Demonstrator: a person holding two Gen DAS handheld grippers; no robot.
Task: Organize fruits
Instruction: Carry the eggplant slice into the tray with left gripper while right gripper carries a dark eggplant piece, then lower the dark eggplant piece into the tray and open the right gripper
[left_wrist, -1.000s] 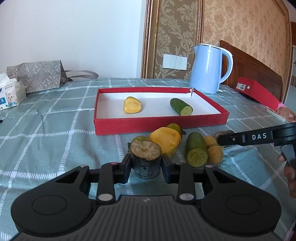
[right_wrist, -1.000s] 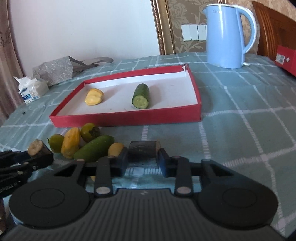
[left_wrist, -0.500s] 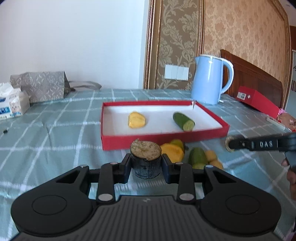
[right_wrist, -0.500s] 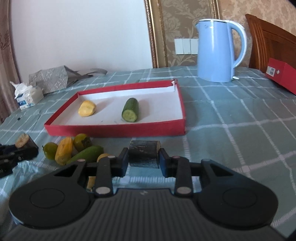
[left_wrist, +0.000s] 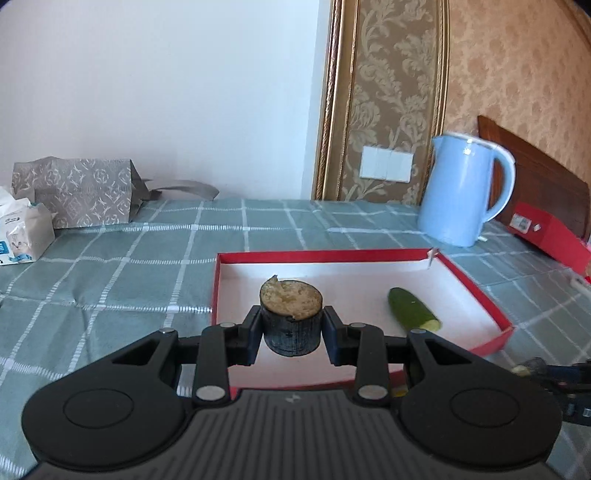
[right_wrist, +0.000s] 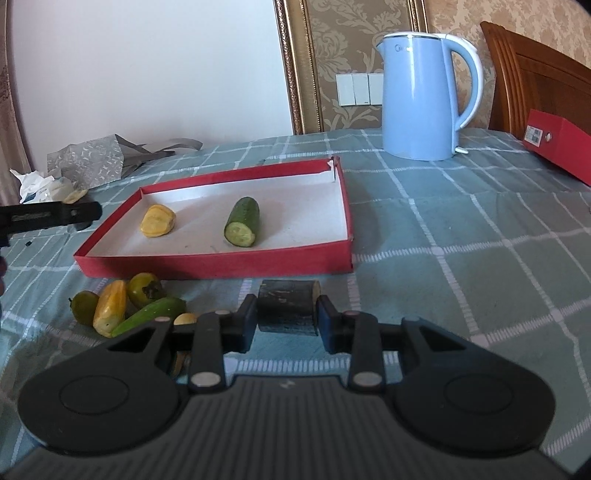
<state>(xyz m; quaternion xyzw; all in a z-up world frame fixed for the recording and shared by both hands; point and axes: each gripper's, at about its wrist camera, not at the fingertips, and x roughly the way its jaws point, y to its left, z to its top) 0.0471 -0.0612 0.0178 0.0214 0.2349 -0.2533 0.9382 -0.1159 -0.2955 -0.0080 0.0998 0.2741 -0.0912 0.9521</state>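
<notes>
Left wrist: dark fruit chunk (left_wrist: 290, 320) clamped between fingers (left_wrist: 249, 334).

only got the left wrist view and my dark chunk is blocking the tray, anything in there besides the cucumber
Observer: Yes. A yellow fruit piece lies in the red tray. In the right wrist view it is left of the cucumber and not touching it.
Operator: ok and whats still outside the tray
Observer: A pile of fruit sits on the cloth just in front of the tray's near wall, by its left corner.
</notes>
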